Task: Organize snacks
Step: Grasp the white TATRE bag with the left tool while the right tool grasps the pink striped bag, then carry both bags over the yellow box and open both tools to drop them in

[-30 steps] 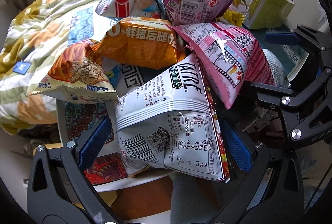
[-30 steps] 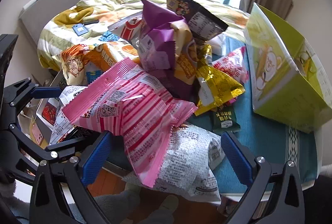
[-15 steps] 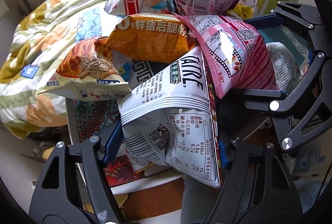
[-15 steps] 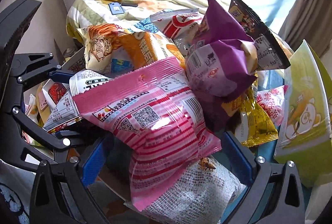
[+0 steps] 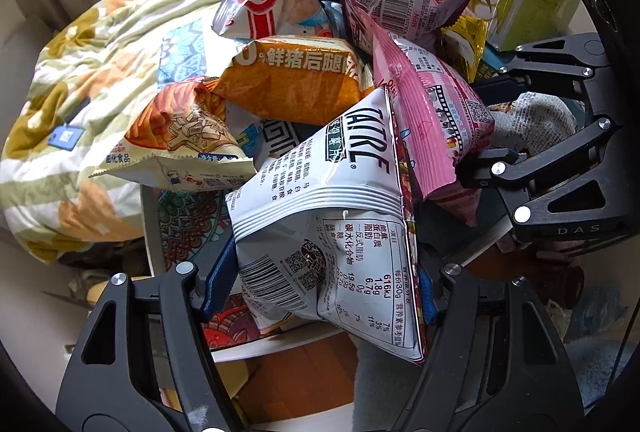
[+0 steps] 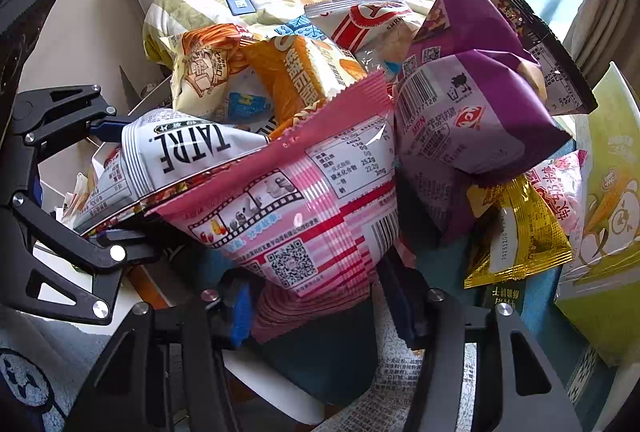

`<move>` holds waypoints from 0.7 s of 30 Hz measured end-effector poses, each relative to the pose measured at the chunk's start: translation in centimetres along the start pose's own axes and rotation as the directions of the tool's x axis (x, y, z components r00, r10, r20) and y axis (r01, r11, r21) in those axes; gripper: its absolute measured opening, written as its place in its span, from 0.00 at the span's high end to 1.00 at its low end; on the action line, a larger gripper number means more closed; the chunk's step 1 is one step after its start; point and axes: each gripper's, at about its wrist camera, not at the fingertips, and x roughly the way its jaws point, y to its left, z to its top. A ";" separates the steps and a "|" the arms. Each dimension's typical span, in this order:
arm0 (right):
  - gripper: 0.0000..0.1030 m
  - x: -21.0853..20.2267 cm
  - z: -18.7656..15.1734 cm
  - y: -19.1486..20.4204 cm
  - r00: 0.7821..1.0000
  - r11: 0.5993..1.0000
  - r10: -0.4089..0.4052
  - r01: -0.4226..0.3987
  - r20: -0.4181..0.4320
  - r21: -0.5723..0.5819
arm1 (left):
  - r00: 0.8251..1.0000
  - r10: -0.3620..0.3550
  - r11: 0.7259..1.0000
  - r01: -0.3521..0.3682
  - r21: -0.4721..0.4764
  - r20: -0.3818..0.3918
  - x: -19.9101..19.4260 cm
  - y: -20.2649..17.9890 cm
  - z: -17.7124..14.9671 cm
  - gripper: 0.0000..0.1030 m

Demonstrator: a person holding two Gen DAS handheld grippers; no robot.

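Observation:
My left gripper (image 5: 320, 288) is shut on a white TATRE snack bag (image 5: 340, 224), its blue pads pressed into the bag's lower half; that bag also shows in the right wrist view (image 6: 180, 151). My right gripper (image 6: 320, 300) is shut on a pink striped snack bag (image 6: 304, 207), which shows in the left wrist view (image 5: 432, 119) just right of the white bag. Both bags sit at the near edge of a heap of snacks: an orange bag (image 5: 296, 79), a purple bag (image 6: 472, 119), a gold bag (image 6: 516, 232).
A green bear-print box (image 6: 604, 216) stands at the right on a teal cloth (image 6: 540, 308). A patterned white tray (image 5: 184, 216) lies under the heap. A floral quilt (image 5: 60, 79) covers the bed behind. A grey-white bag (image 5: 532, 127) lies by the right gripper.
Both grippers went from open to closed: the left on the white bag, the right on the pink bag. Both cameras moved closer to the heap.

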 end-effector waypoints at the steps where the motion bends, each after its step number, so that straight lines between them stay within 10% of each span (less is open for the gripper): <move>1: 0.52 -0.2 -0.1 0.0 1.000 1.000 0.001 -0.001 0.008 -0.001 | 1.000 0.006 1.000 -0.006 -0.002 0.002 -0.2 -0.2 0.0 0.34; 21: 0.54 -8.4 -3.5 -0.6 0.982 0.998 0.066 -0.064 0.176 -0.018 | 0.984 0.154 0.987 -0.148 -0.071 0.089 -8.2 -4.5 0.1 0.37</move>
